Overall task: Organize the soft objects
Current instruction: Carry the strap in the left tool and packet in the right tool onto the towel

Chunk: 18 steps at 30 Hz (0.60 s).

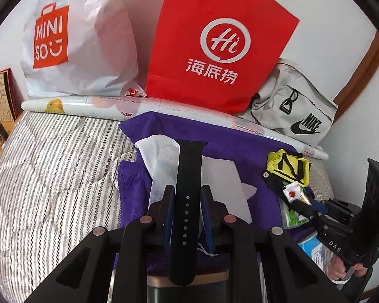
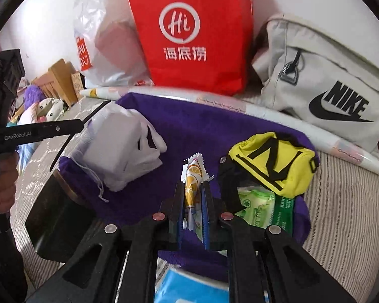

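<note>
left gripper (image 1: 187, 202) pinches a black watch strap (image 1: 188, 176), right gripper (image 2: 193, 197) pinches a candy wrapper (image 2: 193, 179), both over the crowded purple towel (image 2: 189, 126), striped bedding (image 1: 50, 164) open at its left edge.

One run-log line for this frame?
left gripper: shut on black perforated watch strap | right gripper: shut on orange-print candy wrapper

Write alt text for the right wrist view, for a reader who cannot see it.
The right gripper has its jaws shut on a candy wrapper with an orange-slice print, above a purple cloth on a striped bed. On the cloth lie a white bag and a yellow pouch; a red paper bag stands behind.
</note>
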Tool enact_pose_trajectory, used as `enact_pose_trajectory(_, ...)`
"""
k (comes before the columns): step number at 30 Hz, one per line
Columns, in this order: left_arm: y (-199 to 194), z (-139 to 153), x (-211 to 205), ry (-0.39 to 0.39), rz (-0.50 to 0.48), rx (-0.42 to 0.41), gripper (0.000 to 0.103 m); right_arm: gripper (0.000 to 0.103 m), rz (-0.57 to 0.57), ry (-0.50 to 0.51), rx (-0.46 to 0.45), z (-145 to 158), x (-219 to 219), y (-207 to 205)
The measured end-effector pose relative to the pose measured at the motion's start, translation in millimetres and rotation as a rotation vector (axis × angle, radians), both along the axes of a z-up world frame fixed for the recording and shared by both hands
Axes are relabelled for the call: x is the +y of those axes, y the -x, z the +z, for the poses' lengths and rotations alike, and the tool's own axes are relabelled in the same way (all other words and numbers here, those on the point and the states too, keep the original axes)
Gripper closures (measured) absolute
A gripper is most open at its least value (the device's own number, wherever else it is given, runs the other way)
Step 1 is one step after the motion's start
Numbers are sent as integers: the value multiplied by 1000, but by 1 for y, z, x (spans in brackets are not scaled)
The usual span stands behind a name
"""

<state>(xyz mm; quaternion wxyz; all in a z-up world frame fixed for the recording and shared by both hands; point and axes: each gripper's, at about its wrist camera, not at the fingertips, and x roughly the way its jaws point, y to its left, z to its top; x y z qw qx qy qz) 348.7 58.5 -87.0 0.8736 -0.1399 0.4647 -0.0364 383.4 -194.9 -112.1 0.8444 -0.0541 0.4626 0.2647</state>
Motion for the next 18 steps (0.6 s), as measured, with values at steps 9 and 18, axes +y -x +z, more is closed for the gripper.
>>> enact_pose_trajectory(9, -11, -16, 3, 18, 4, 28, 83, 86, 6, 39, 60, -15, 12, -15)
enact_pose_trajectory(18, -21, -26, 3, 26, 3, 48, 83, 76, -6, 50, 58, -18, 16, -17)
